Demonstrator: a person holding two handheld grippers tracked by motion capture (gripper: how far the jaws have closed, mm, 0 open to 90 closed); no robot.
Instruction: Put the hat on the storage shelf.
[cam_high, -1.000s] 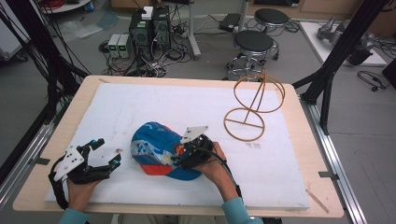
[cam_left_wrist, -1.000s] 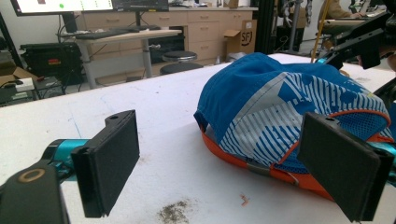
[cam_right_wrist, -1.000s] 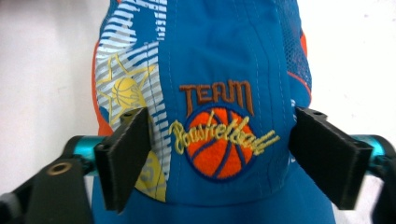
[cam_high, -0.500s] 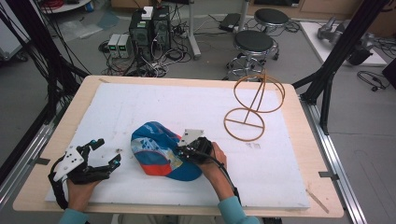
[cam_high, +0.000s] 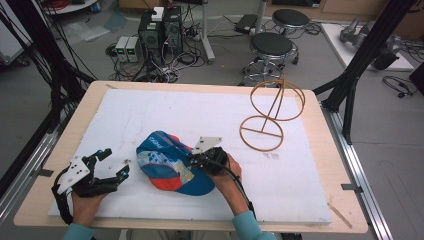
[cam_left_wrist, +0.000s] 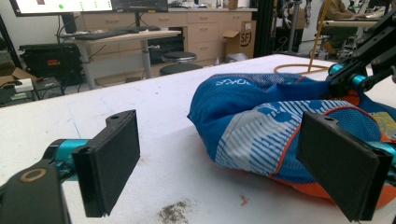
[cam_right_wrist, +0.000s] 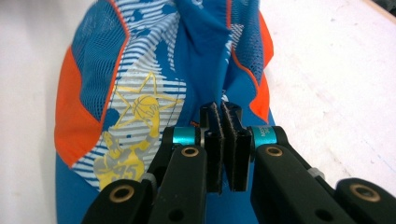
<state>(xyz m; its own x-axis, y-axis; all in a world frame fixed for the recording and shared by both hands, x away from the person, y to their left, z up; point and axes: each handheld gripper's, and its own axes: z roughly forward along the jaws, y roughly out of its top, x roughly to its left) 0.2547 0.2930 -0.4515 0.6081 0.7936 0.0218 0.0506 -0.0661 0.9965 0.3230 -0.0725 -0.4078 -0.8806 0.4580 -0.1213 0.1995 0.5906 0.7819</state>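
On the white mat: cap (cam_high: 167, 162) is lying between both tongs.
Right gripper (cam_right_wrist: 223, 122): jaws, just closing, are pinching cap fabric.
Left gripper (cam_high: 114, 164): resting beside it, jaws standing wide, holding nothing.

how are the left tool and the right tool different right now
The left tool has its jaws spread wide with nothing between them, while the right tool has just been closing and now pinches a fold of the blue cap. The left tool sits beside the cap, apart from it; the right tool rests on the cap's fabric. Both are hand-held over the white board and have black jaws.
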